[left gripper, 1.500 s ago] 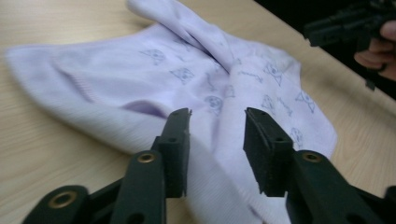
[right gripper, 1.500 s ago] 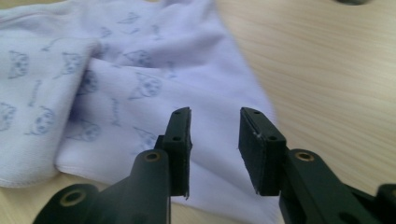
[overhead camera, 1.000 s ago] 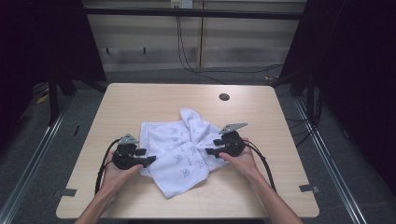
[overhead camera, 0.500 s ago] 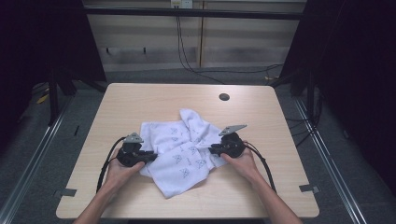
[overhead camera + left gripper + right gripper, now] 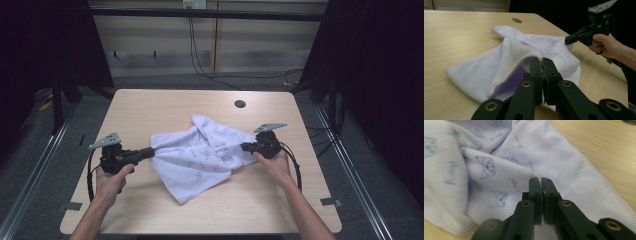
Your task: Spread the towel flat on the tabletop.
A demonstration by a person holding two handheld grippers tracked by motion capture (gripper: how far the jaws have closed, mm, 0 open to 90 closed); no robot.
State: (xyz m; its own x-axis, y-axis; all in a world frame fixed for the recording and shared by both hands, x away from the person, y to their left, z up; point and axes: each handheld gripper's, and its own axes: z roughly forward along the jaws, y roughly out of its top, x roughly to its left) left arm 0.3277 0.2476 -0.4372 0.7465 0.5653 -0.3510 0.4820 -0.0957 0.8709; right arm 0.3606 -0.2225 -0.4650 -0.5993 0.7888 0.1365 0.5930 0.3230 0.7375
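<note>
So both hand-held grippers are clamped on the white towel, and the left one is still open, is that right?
Not quite. The left hand-held gripper is shut on the white towel, as the left gripper view shows. The right hand-held gripper is clamped on it too.

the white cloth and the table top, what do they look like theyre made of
The cloth looks like soft terry or microfibre fabric: fuzzy matte nap, stitched hem, faint blue printed cartoon faces, limp folds where each hand-held gripper pinches it. The table top looks like light wood or wood-look laminate: pale grain, smooth, low sheen. Which of the two cannot be told.
</note>
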